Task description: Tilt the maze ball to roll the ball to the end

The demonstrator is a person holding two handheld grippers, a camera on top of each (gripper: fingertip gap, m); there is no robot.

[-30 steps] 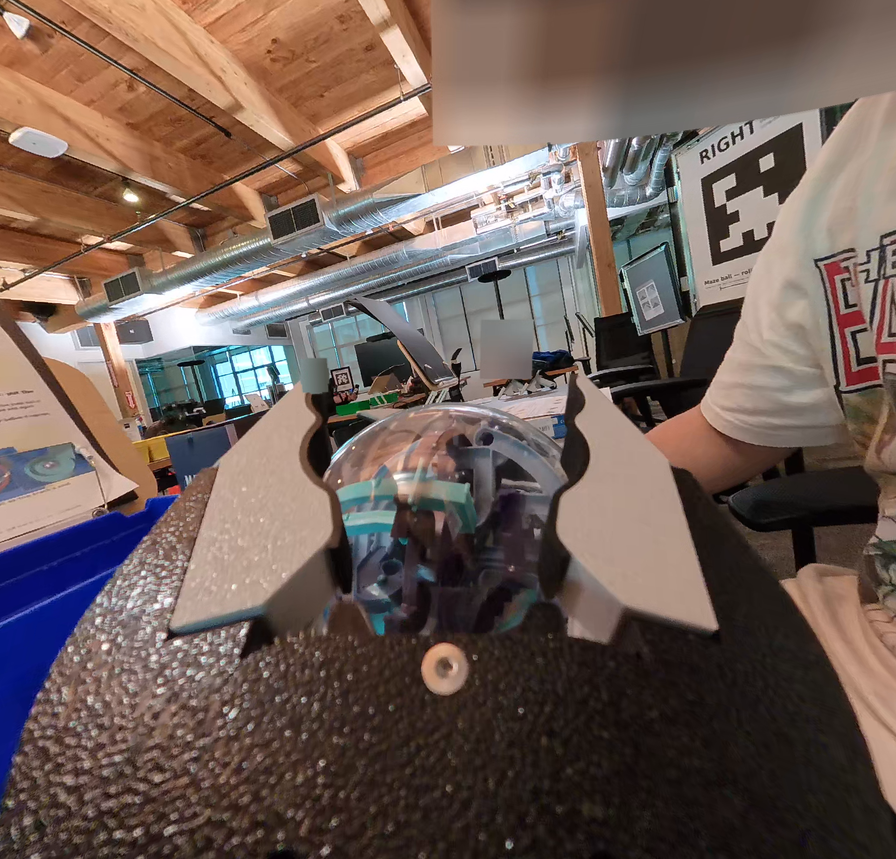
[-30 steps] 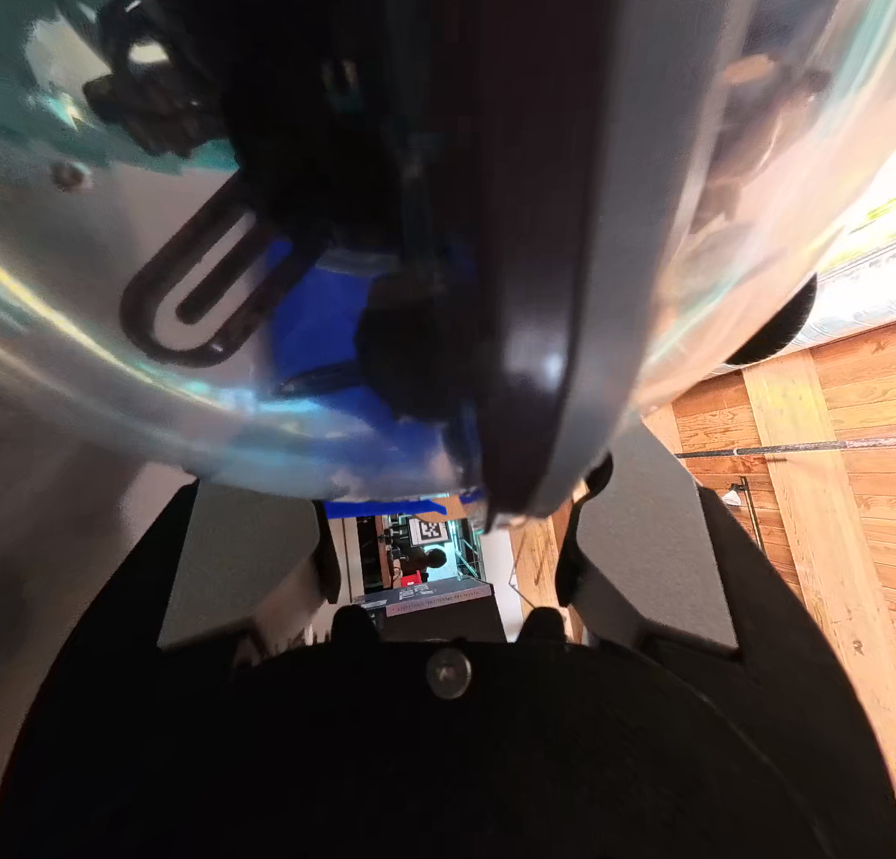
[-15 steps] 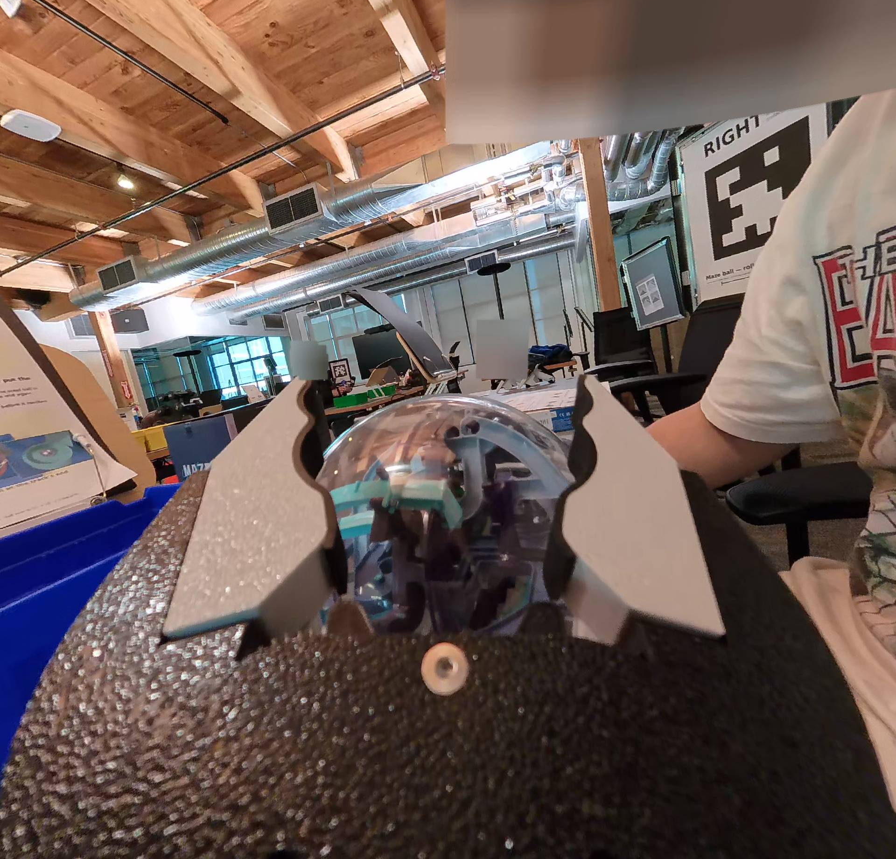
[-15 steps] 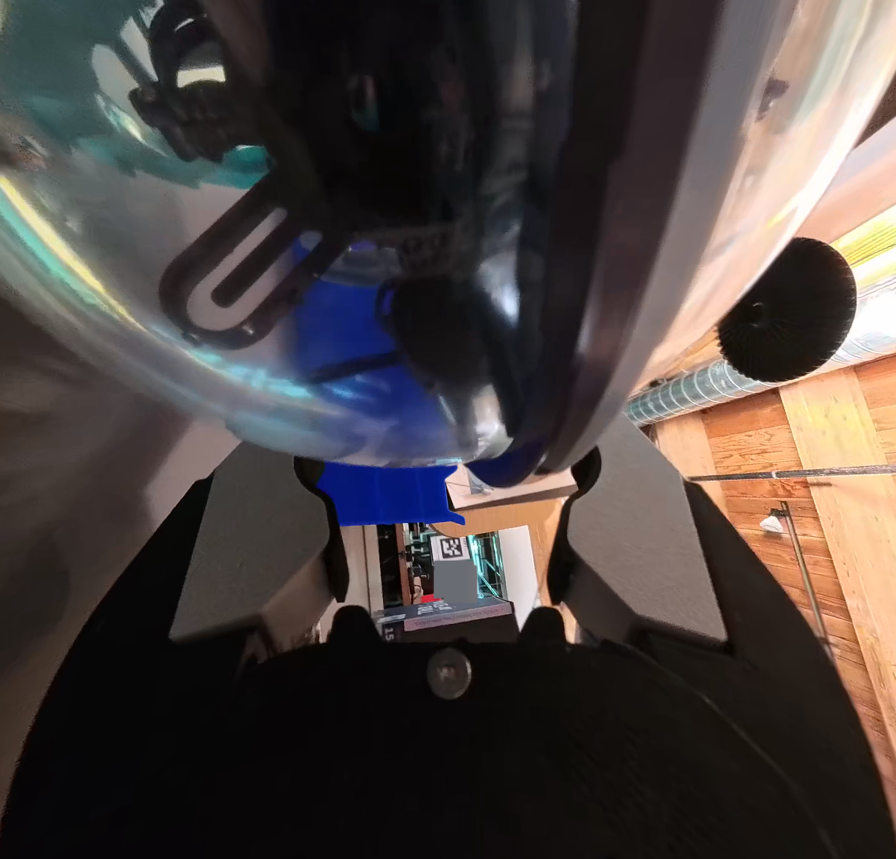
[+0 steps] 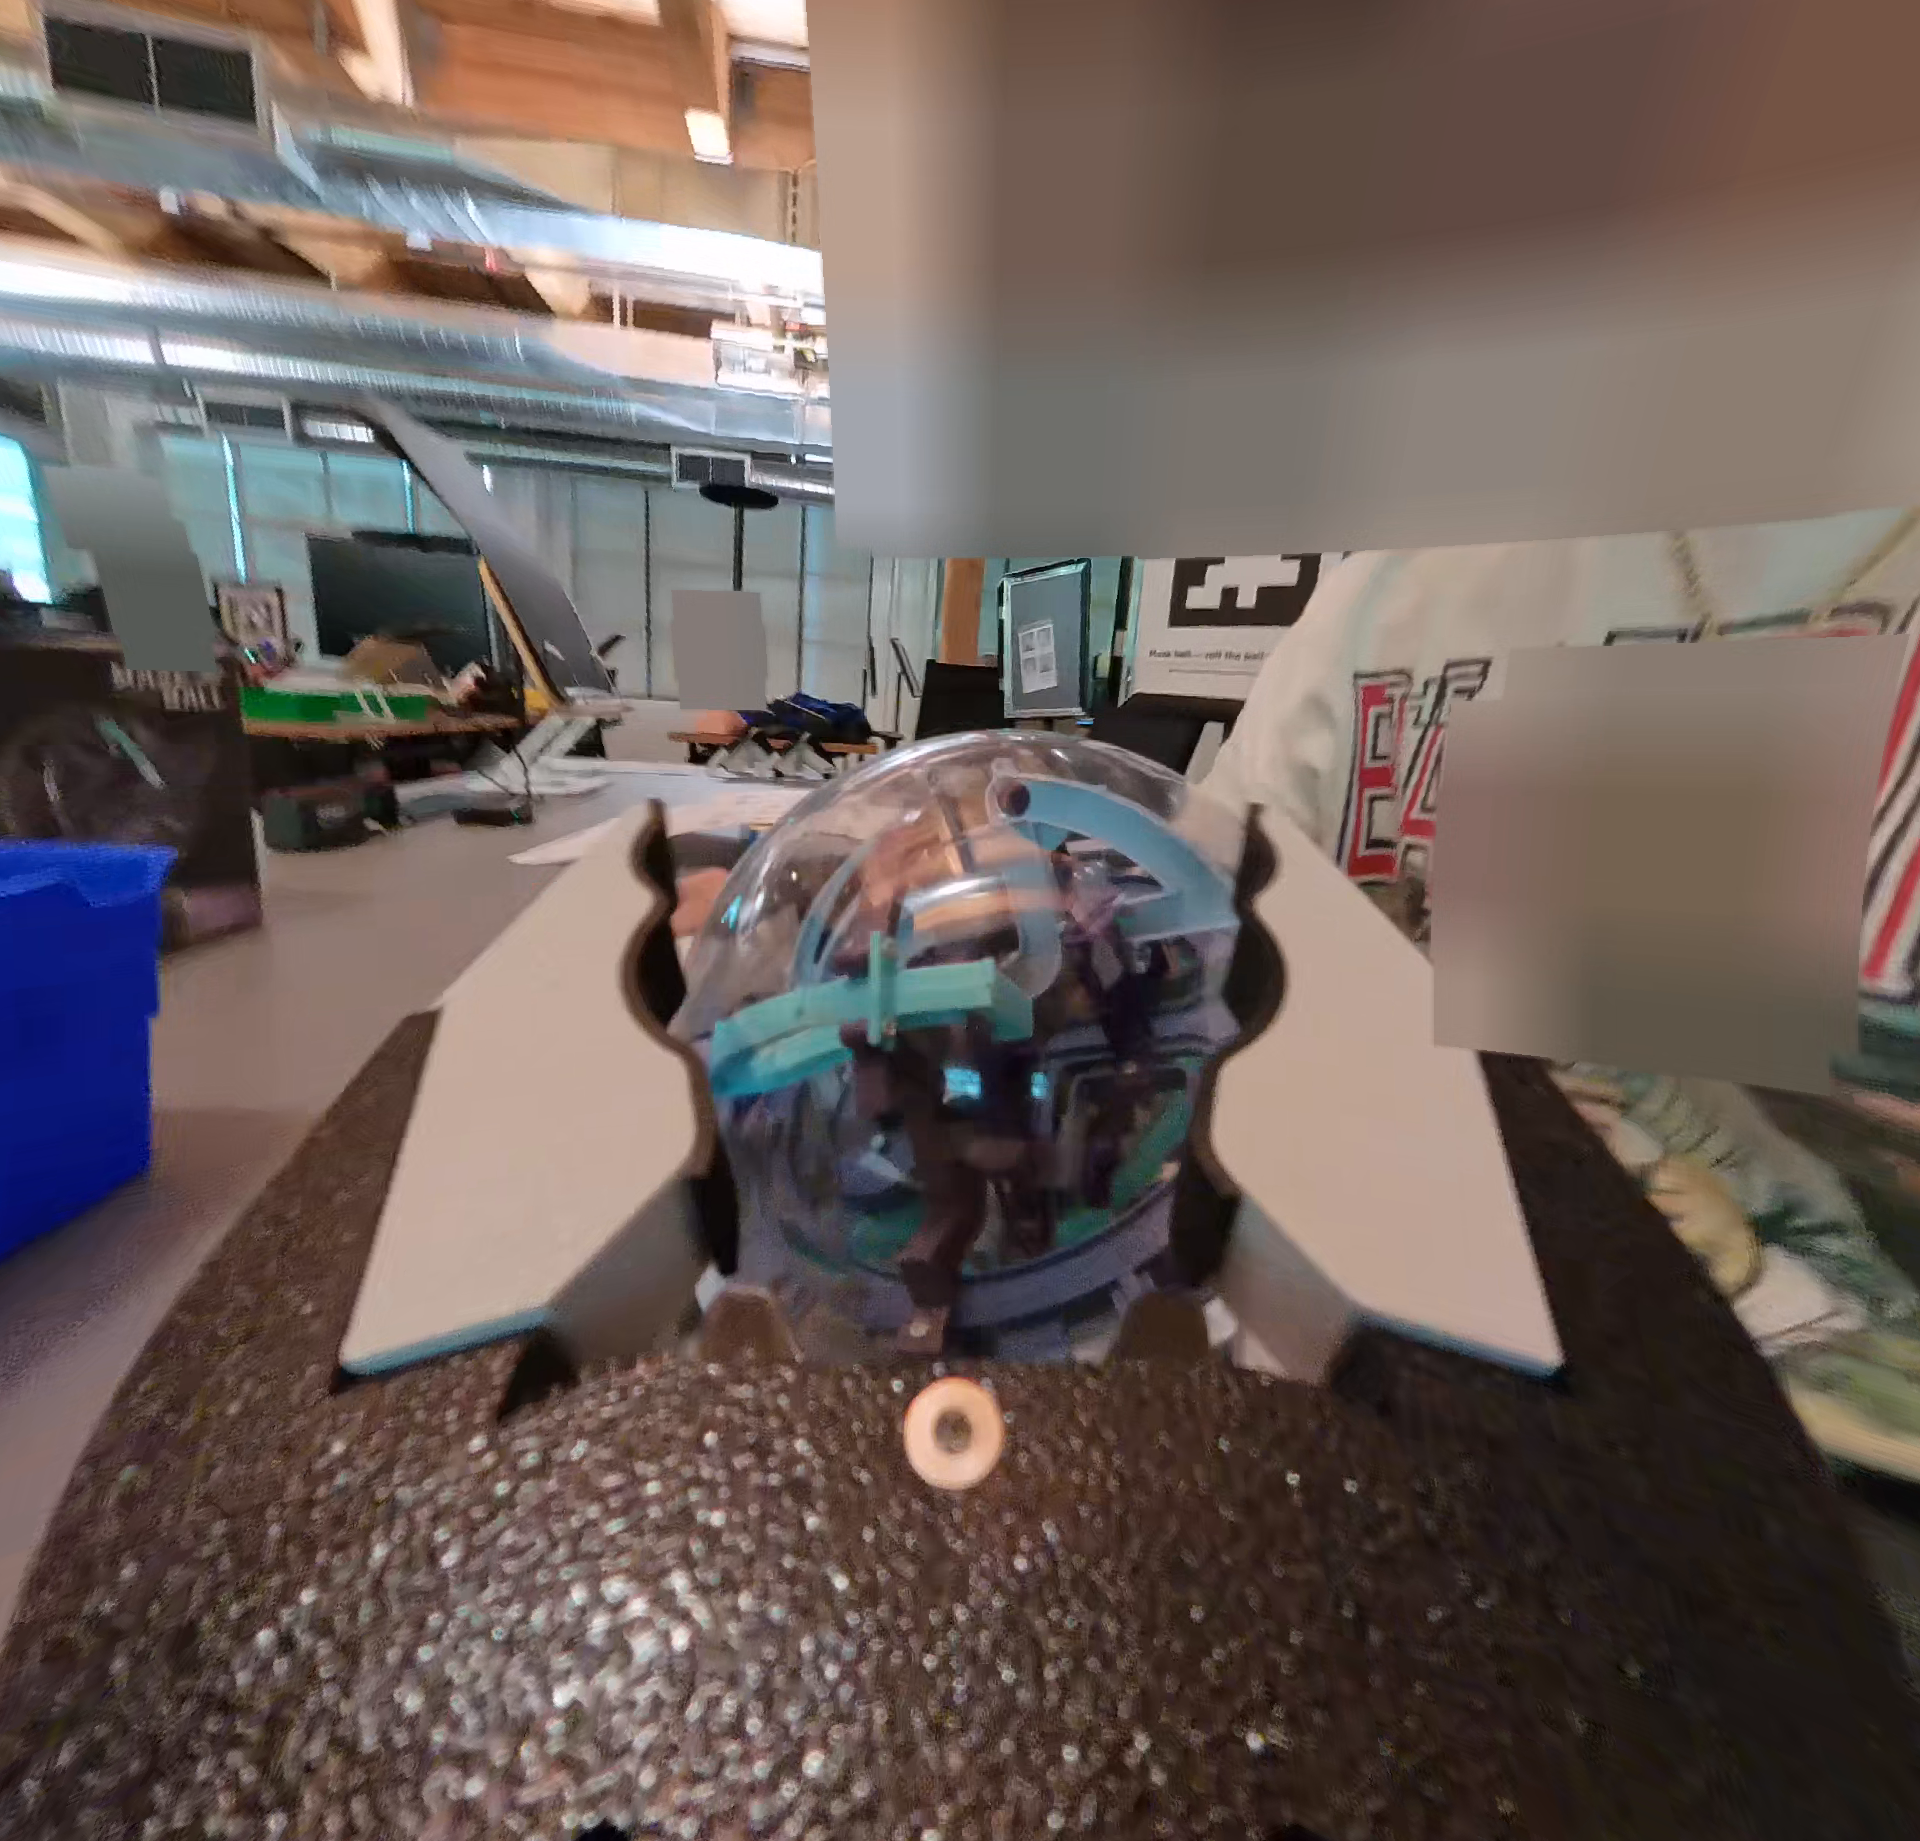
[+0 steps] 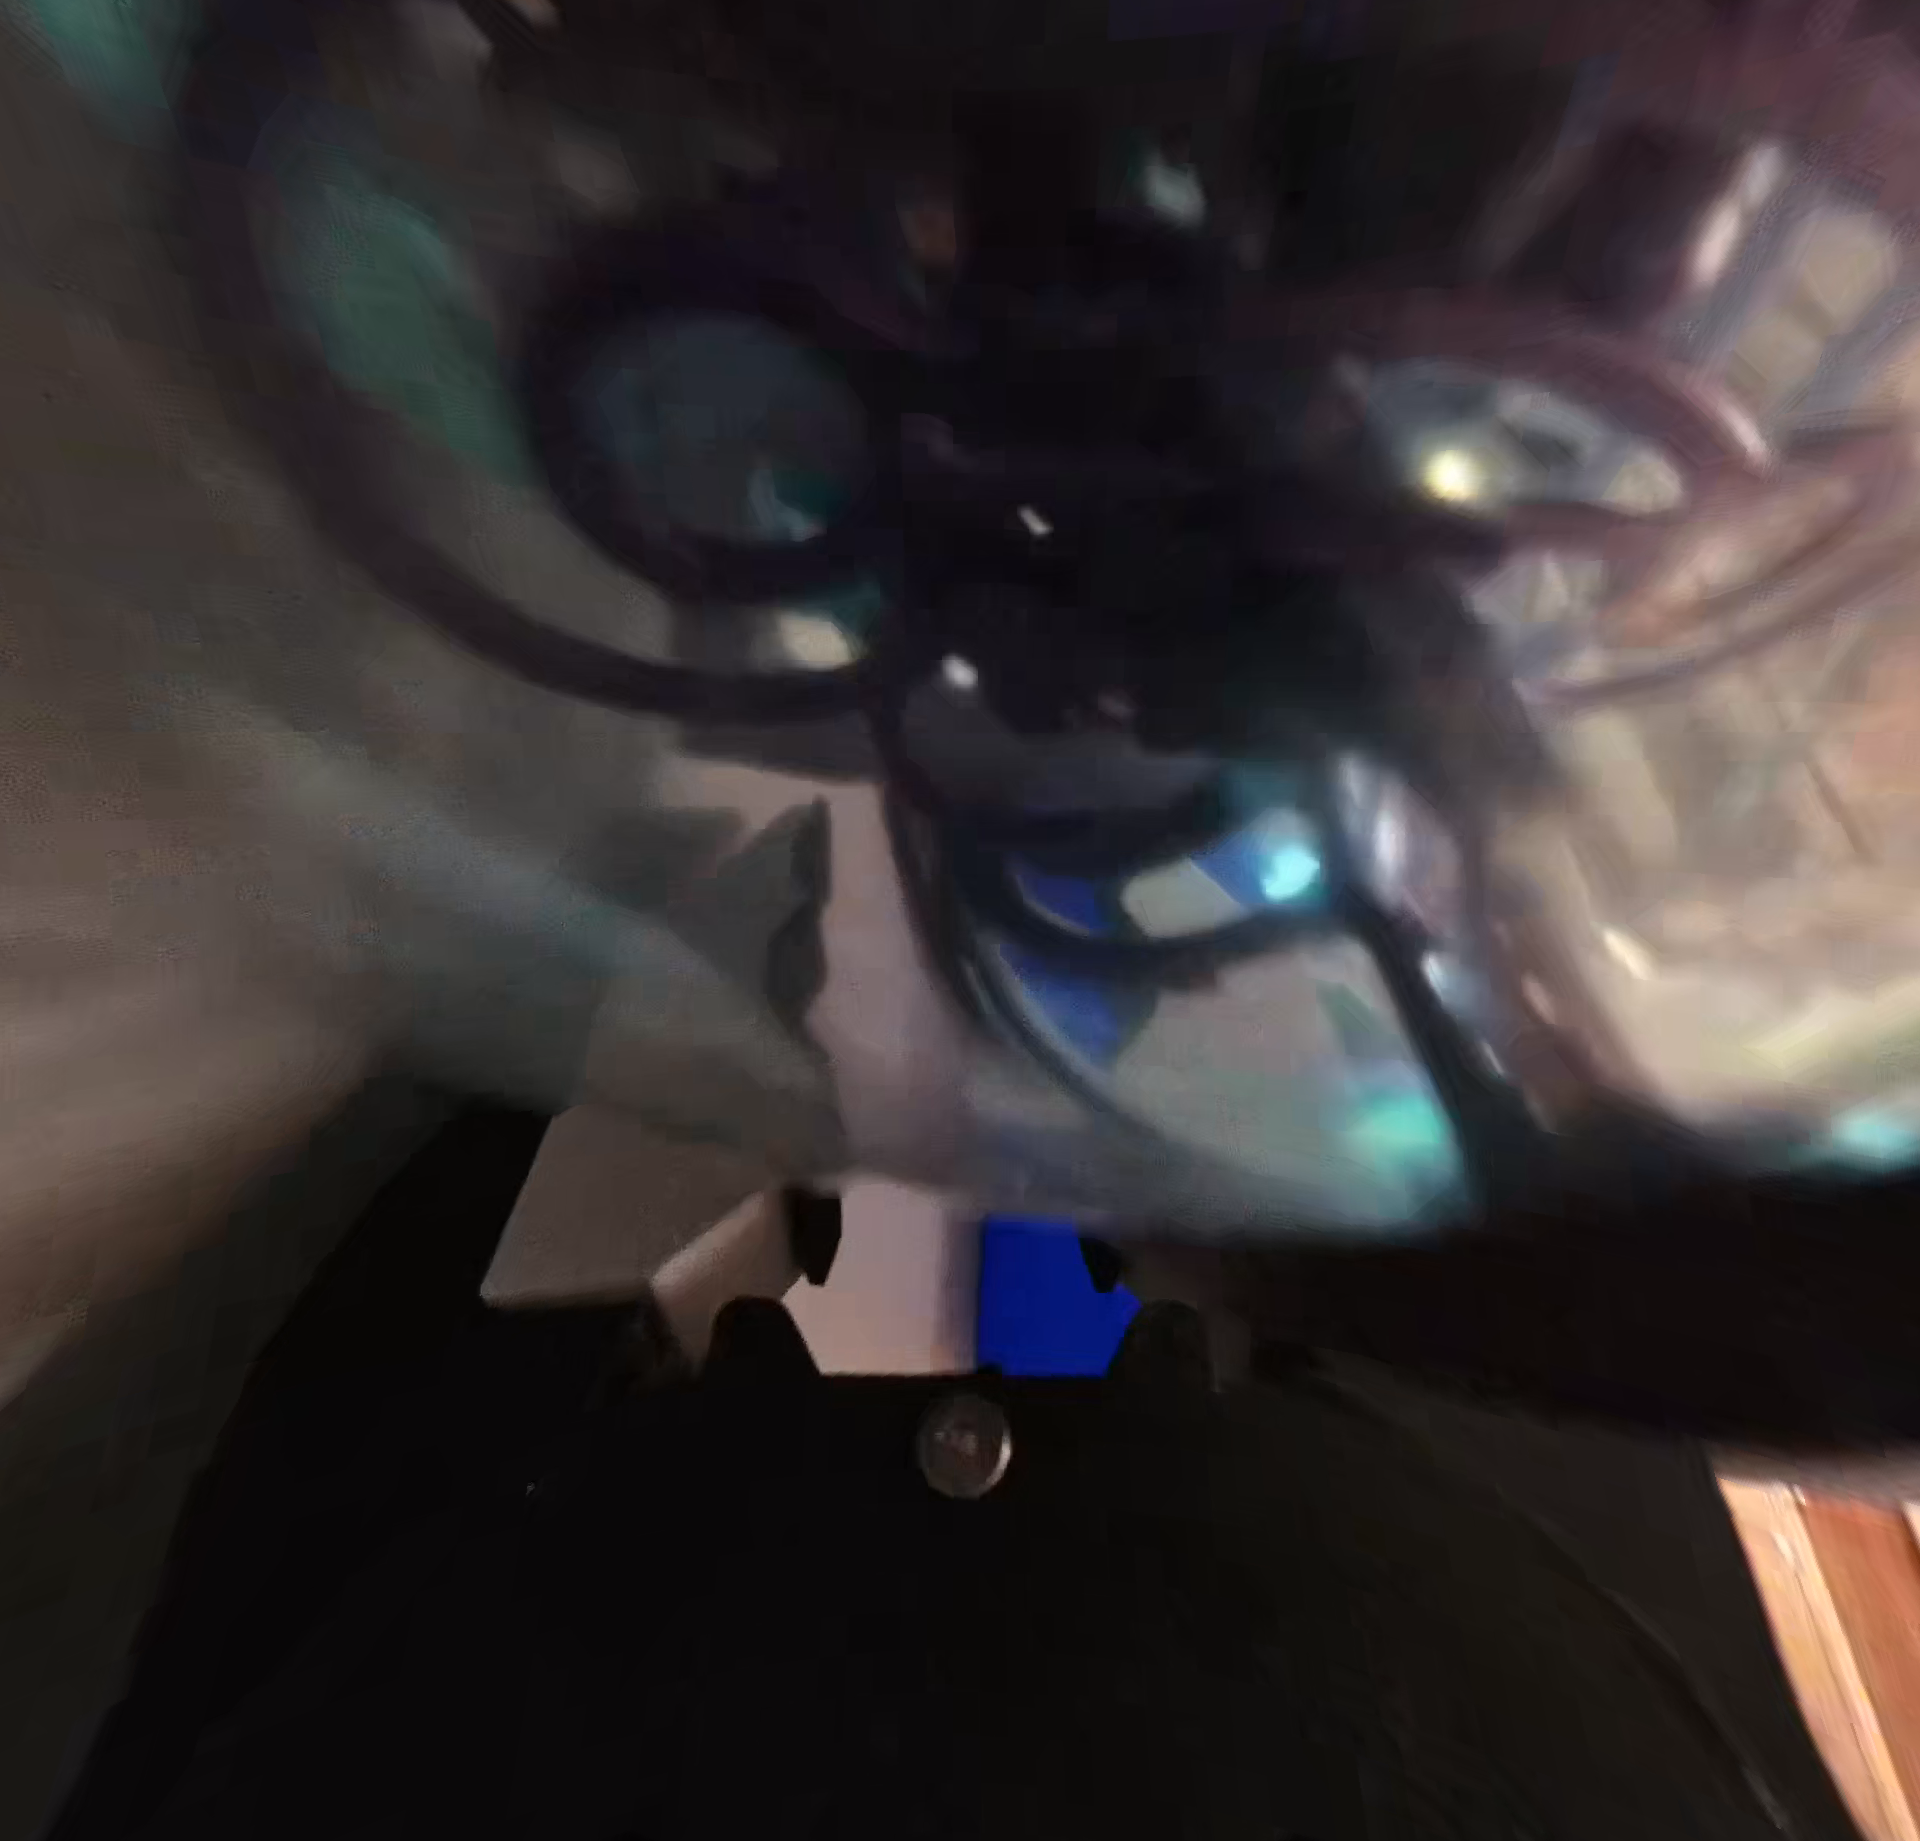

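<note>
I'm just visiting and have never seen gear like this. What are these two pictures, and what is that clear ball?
No robot here: a person holds a hand-held gripper in each hand, each with a camera looking along its fingers. In the left wrist view, the left hand-held gripper clamps a clear plastic maze ball with teal tracks inside between its grey fingers. A blue plastic bin sits on the grey table. The right wrist view is blurred, very close to the ball; its grip is unclear.

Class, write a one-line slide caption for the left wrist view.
Left gripper clamps the clear maze ball.
</note>
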